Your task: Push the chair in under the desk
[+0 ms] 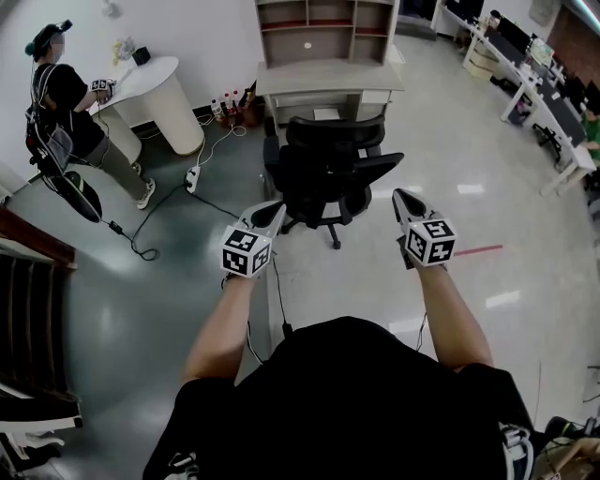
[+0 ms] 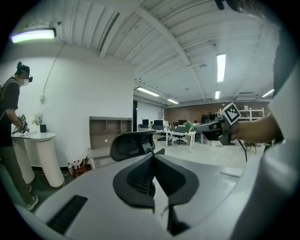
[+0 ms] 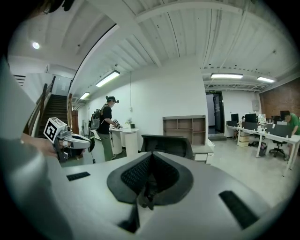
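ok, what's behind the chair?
The grey desk with its open shelf unit stands behind the black chair. The chair's back covers part of the space under the desk, so that can't be fully checked.

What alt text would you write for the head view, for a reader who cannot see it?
From above, the shut, empty left gripper and right gripper point at a black office chair standing before a grey desk, not yet pushed under. Another person stands at a white counter, far left.
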The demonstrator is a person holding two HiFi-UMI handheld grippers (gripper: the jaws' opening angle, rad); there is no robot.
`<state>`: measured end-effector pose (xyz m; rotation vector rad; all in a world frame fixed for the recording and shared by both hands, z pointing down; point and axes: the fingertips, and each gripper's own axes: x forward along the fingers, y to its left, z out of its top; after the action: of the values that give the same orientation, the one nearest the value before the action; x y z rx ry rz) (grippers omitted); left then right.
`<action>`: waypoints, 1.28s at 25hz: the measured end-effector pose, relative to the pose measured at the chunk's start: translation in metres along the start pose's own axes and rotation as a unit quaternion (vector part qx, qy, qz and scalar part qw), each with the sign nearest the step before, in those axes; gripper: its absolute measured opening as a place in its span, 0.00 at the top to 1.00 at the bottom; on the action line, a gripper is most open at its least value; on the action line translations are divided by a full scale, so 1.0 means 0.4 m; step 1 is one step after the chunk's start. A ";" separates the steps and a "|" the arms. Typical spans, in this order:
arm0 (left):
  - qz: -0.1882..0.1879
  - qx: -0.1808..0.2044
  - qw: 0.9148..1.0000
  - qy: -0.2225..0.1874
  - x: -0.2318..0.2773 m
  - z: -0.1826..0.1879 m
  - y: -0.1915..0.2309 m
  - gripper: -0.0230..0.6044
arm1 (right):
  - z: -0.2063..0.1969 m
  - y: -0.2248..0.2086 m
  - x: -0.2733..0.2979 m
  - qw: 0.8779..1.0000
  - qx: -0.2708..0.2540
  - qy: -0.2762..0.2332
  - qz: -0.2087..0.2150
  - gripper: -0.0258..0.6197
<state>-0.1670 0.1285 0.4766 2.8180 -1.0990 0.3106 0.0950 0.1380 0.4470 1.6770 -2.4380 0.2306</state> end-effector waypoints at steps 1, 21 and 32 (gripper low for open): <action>-0.002 0.000 1.000 0.000 -0.003 -0.001 0.002 0.94 | 0.003 0.002 0.000 1.000 0.000 -0.001 -0.003 0.96; 0.021 -0.011 1.000 0.011 0.166 0.009 0.090 0.94 | 0.005 -0.154 0.166 1.000 0.011 0.004 0.014 0.96; 0.054 -0.022 0.998 0.031 0.392 0.031 0.189 0.94 | 0.021 -0.340 0.379 0.999 0.016 0.019 0.048 0.96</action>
<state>-0.1040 -0.0322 0.5015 2.6979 -1.2322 0.3758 0.1685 -0.0499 0.4774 1.5542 -2.5028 0.3135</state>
